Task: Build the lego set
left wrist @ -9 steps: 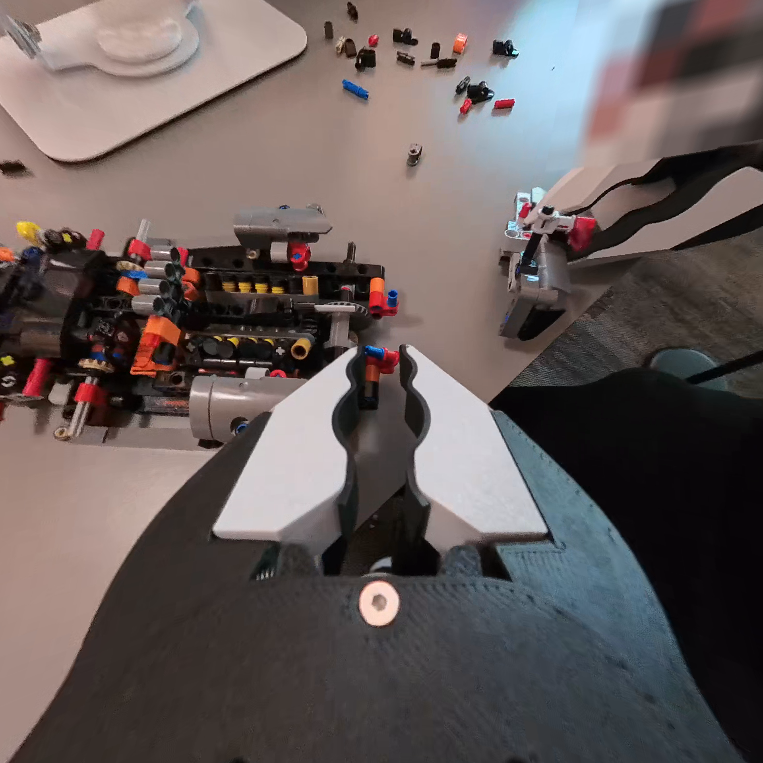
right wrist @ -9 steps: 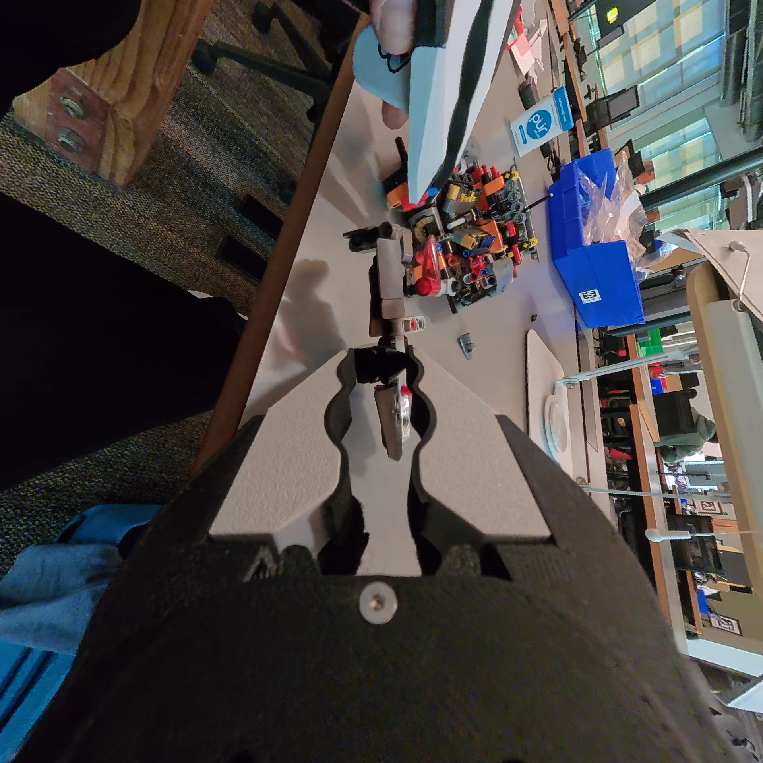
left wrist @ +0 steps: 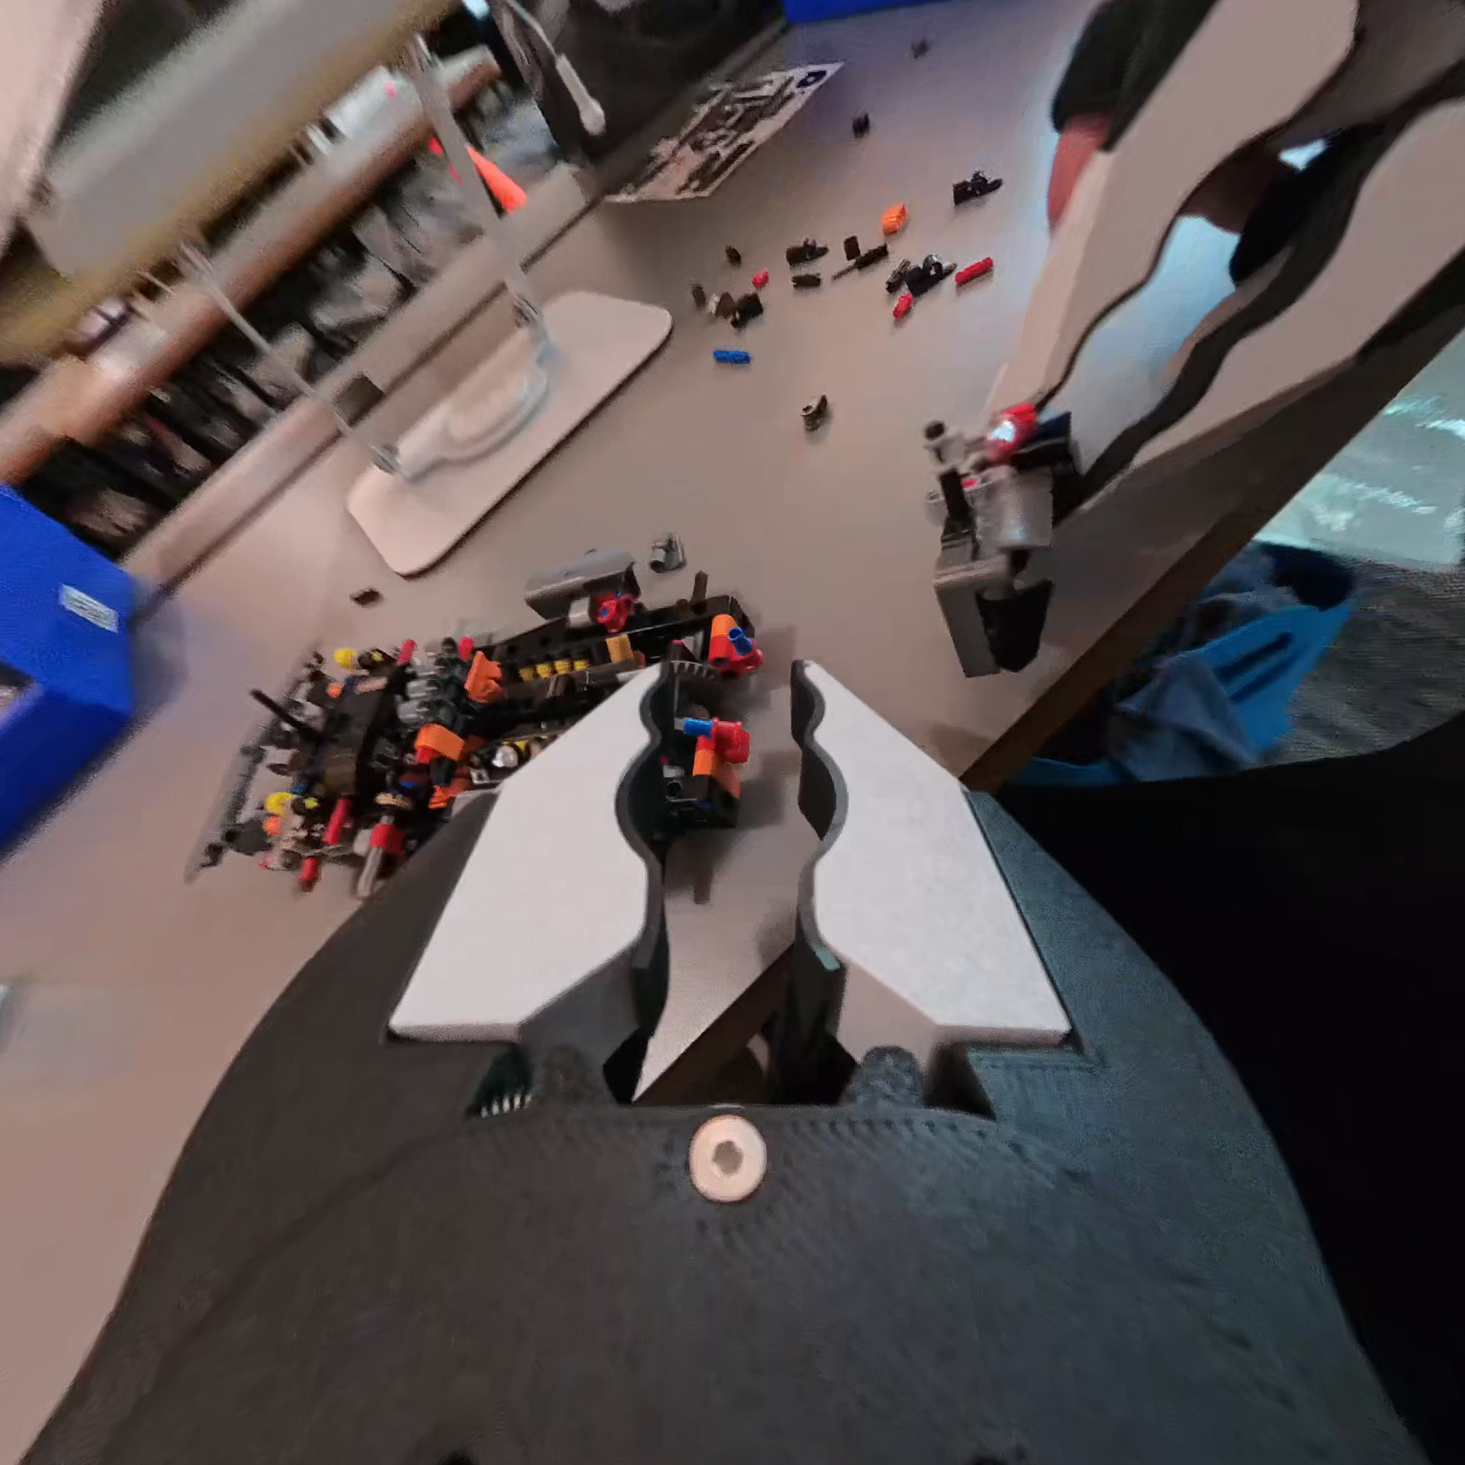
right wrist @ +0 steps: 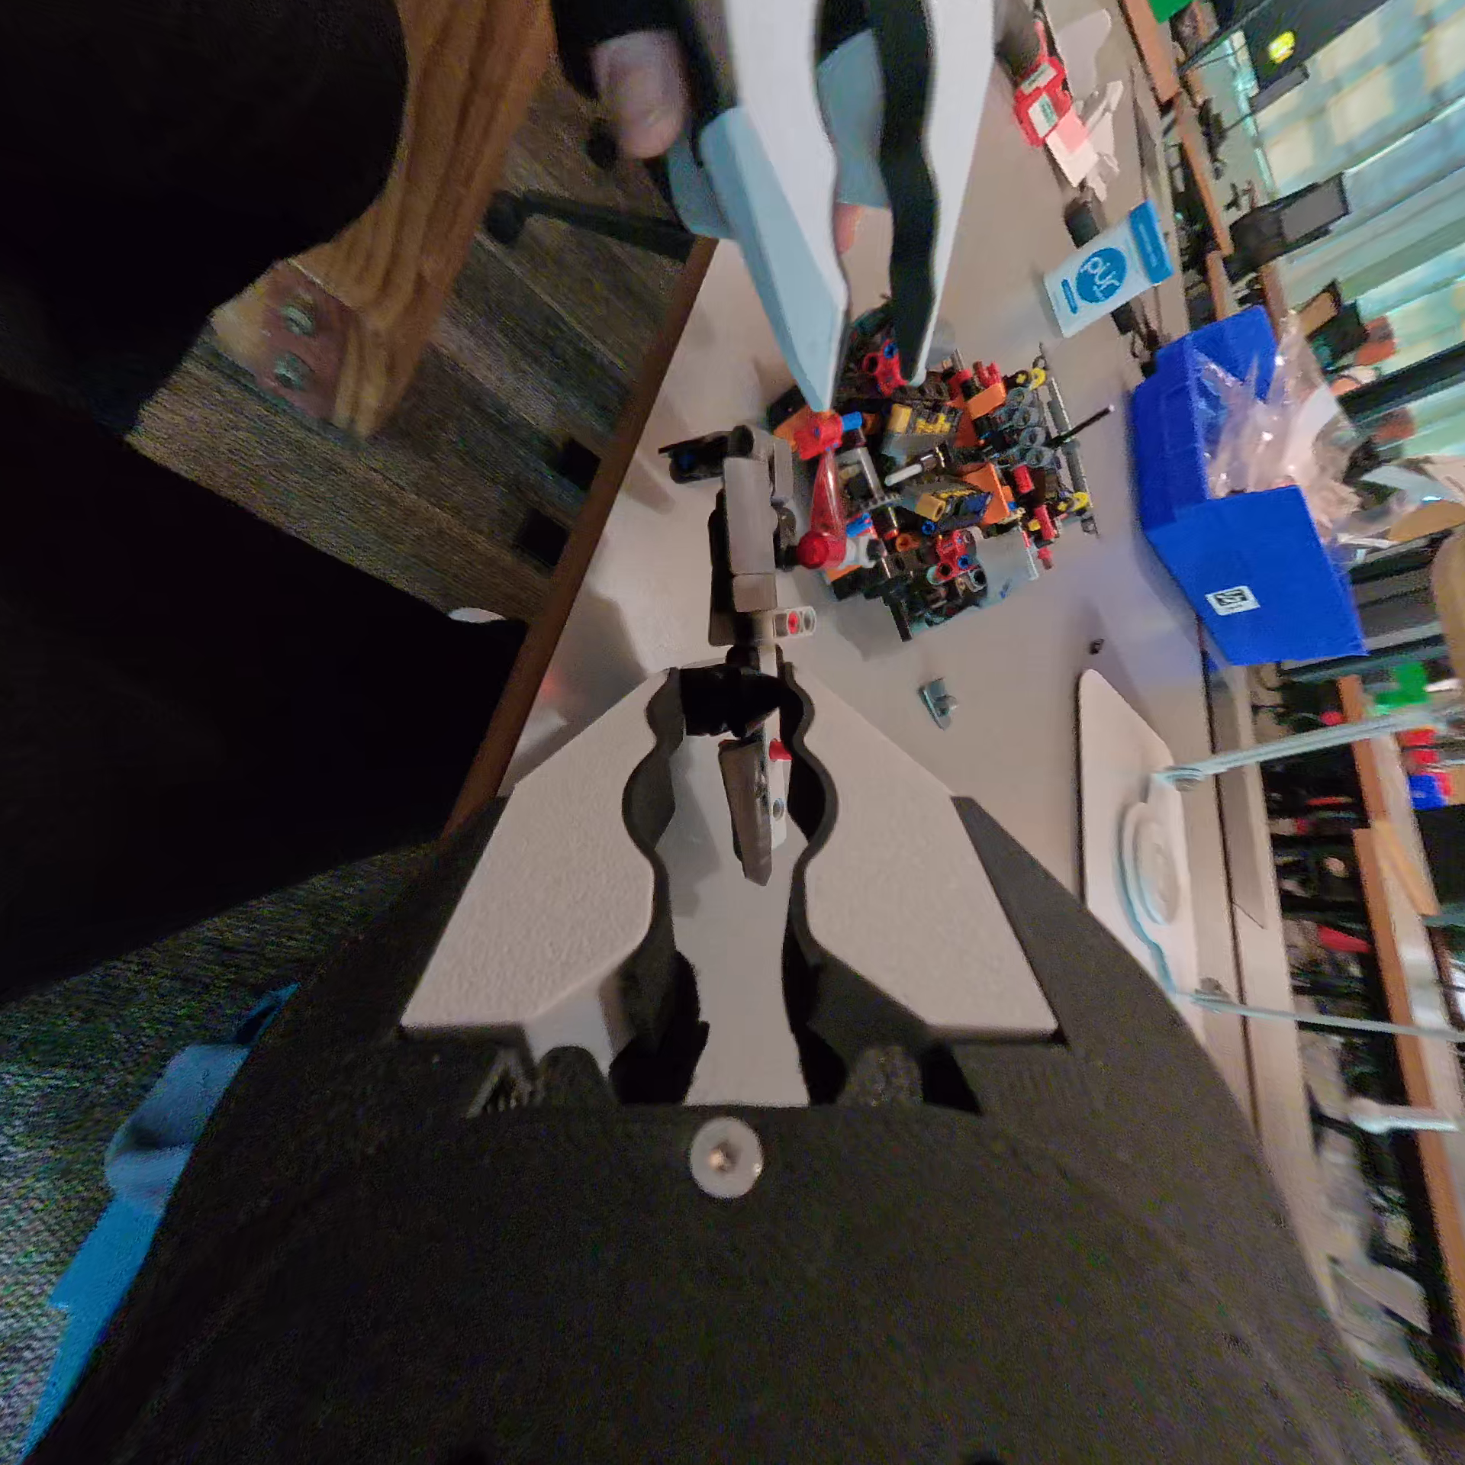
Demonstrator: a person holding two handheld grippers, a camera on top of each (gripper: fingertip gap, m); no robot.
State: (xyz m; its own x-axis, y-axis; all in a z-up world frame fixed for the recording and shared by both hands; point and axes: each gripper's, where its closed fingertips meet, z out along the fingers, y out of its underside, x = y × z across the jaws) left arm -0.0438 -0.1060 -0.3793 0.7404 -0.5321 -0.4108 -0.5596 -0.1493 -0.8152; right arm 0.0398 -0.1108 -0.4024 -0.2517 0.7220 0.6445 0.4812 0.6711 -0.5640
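The long lego chassis [left wrist: 476, 713], black with orange, red and yellow parts, lies on the table; it also shows in the right wrist view [right wrist: 951, 491]. My left gripper [left wrist: 729, 674] is open over the chassis's near end. A small black part with red and blue pins [left wrist: 705, 761] sits between its fingers, against the left one. My right gripper [right wrist: 729, 698] is shut on a grey sub-assembly [right wrist: 749, 523] by its black end and holds it just beside the chassis. The left wrist view shows that sub-assembly [left wrist: 991, 539] at the right, above the table's edge.
A blue bin [right wrist: 1237, 539] stands beyond the chassis. A white stand base [left wrist: 515, 428] lies behind it. Several loose small parts [left wrist: 832, 269] and a booklet [left wrist: 729, 127] lie farther back. A single grey piece [right wrist: 938, 701] lies near the chassis. The table's edge [left wrist: 1110, 674] runs close on the right.
My left gripper's jaws have spread apart; they were pinched on the small black part with red and blue pins. The left wrist view has tilted up. The right gripper still holds the grey sub-assembly.
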